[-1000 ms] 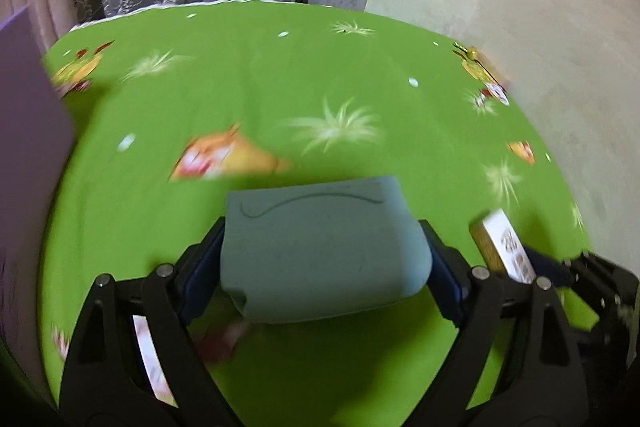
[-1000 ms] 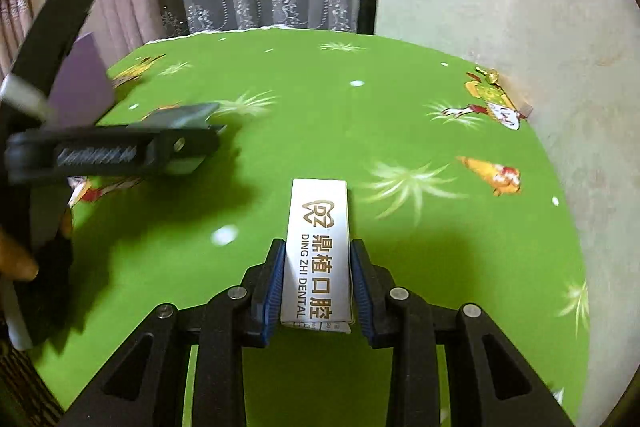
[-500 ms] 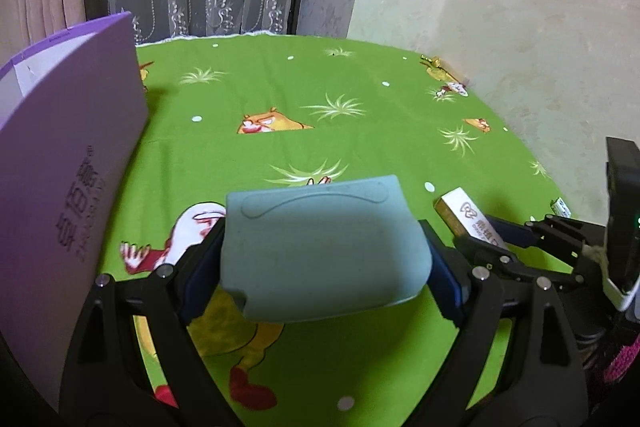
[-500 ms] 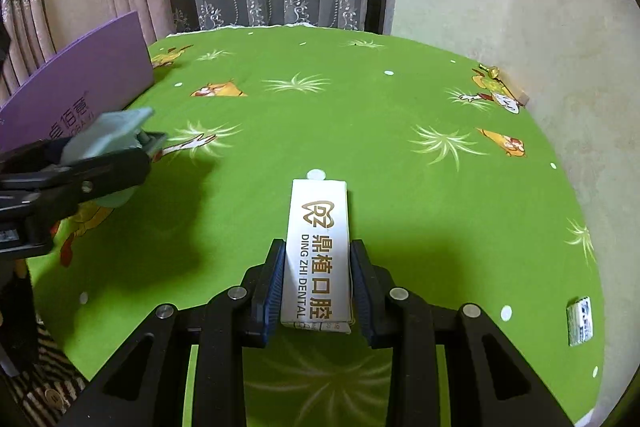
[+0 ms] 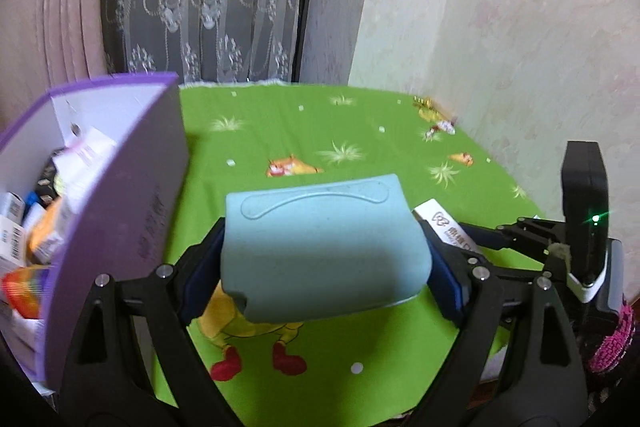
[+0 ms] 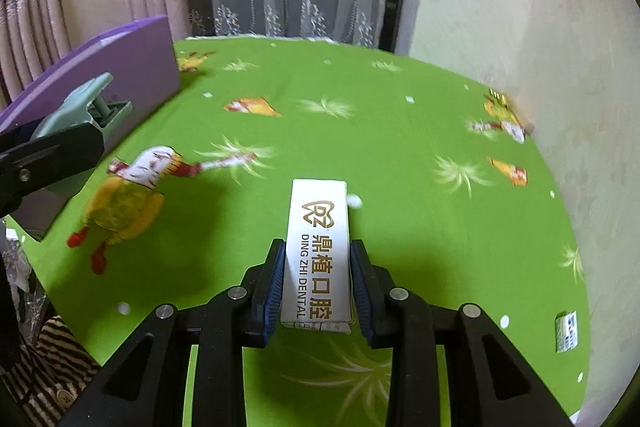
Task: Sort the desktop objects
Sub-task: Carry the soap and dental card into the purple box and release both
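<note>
Black gripper frames, silver screws, blue fingers (image 6: 275, 287); pink-black knit, perhaps sleeve (image 5: 612, 343), at edge.

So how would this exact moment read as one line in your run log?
left gripper: shut on teal stapler | right gripper: shut on dental box | purple box: open, part-filled

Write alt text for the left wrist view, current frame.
The left gripper clamps a wide pale-blue object above a green cartoon-print tablecloth. An open purple box holding small packages stands at left; at right, the right gripper holds a white carton.
</note>
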### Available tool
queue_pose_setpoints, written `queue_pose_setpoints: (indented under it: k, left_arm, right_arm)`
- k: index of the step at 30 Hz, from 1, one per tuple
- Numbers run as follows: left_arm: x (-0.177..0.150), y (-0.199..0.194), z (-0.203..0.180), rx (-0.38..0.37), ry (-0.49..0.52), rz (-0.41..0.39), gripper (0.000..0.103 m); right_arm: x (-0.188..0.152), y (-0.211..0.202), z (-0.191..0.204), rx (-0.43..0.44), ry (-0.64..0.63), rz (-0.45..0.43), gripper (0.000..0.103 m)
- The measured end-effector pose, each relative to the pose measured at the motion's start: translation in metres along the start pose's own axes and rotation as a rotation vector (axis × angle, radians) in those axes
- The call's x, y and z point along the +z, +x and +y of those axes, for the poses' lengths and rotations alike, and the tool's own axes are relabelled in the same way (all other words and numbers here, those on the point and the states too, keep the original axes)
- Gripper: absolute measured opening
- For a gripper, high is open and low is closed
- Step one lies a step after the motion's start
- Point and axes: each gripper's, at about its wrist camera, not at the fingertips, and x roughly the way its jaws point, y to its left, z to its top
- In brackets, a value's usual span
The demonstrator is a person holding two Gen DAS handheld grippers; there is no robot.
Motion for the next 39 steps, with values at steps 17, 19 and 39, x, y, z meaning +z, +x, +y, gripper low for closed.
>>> queue_pose_setpoints:
  k: [17,19,39]
  left_arm:
    - [0.024,-0.089,0.064,0.162,-0.067,-0.241,0.089]
    - [0.026,-0.096,0.082,0.185,-0.095,-0.256,0.089]
    - [0.032,-0.111,0.203,0.380,-0.373,-0.240,0.102]
  right_arm:
    - [0.094,-0.059,0.134,0.117,-0.254,-0.234,0.032]
    - [0.105,-0.060,0.159,0.129,-0.294,-0.248,0.032]
    - [0.196,-0.011,0.226,0.306,-0.351,-0.273,0.061]
